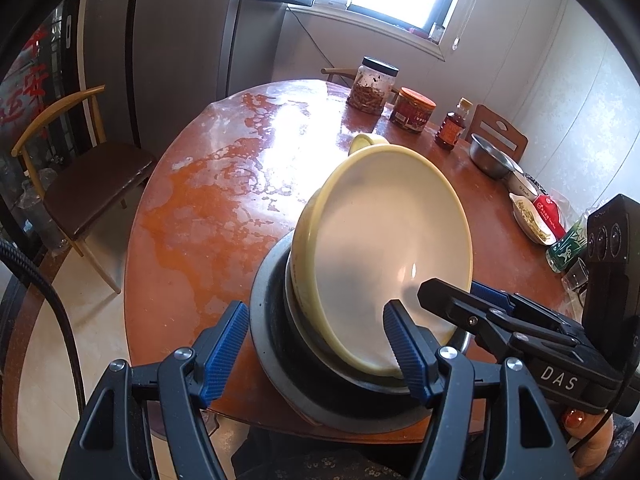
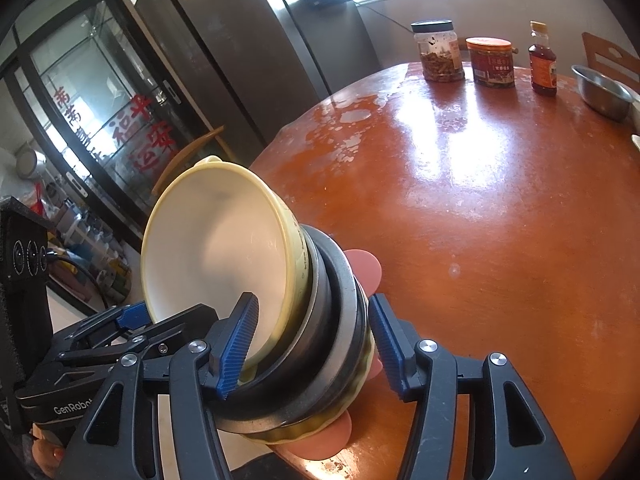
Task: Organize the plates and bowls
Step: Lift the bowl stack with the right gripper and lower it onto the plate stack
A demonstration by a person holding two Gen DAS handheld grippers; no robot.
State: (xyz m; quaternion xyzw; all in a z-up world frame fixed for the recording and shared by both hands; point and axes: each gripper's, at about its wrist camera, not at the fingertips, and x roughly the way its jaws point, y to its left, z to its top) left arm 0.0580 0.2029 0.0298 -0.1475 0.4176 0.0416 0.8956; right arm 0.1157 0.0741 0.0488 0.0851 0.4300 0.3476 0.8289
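**Stack Seated at the Table Edge**

Round table (image 2: 500,220) bears the nested stack (image 2: 332,344) at its near edge. Cream bowl (image 1: 384,240) sits uppermost, tilted. Left gripper (image 1: 320,348) and right gripper (image 2: 312,344) straddle the stack, jaws released, apparently after seating the bowl.

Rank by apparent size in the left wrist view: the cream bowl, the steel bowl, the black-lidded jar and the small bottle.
1. Cream bowl, though it is nearest the camera.
2. Steel bowl.
3. Black-lidded jar.
4. Small bottle.
The steel bowl and jar look close; the jar stands farther off, so their order is unsure.
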